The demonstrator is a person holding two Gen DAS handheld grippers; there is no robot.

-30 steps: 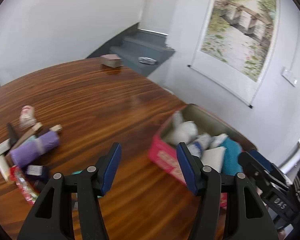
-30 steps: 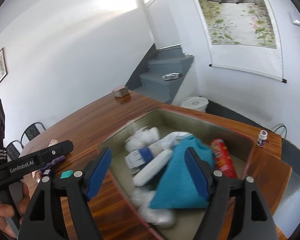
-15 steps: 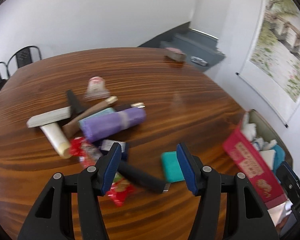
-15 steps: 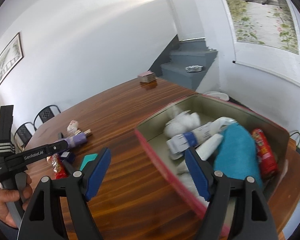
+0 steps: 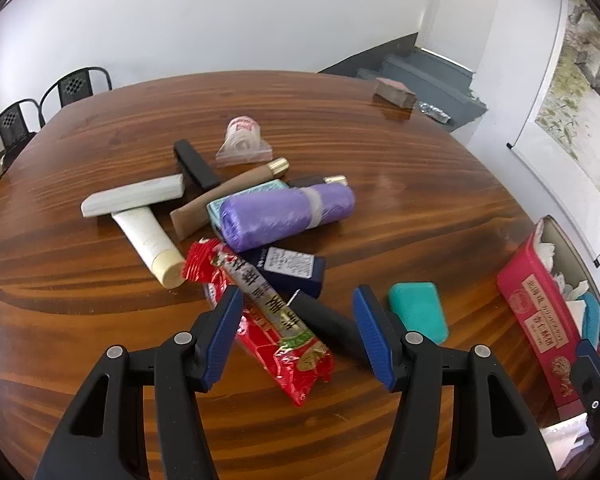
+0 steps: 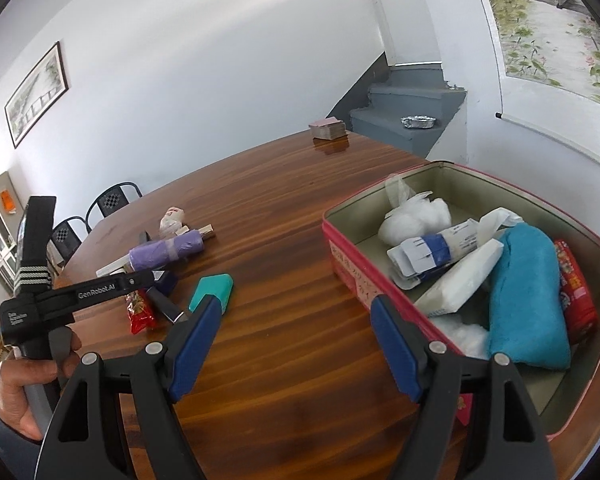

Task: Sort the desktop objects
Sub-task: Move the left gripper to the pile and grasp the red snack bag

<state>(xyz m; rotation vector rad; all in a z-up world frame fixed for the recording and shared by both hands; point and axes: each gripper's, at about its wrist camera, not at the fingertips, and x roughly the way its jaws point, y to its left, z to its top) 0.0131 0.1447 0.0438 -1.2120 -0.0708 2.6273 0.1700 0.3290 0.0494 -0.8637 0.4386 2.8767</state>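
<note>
Currently left tongs (image 5: 298,312) hang released above the red foil snack packet (image 5: 268,320) and black cylindrical tool (image 5: 324,320), near edge of the clutter pile on the brown wooden tabletop (image 5: 340,128). Right tongs (image 6: 296,312) also released, gripping nothing, over bare wood between the teal rounded case (image 6: 214,290) and the red tin box (image 6: 480,364) at right.

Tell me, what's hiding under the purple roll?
Under the purple roll peek a teal box, a brown stick with a gold tip and a dark blue box. Anything squashed beneath its middle is covered.
</note>
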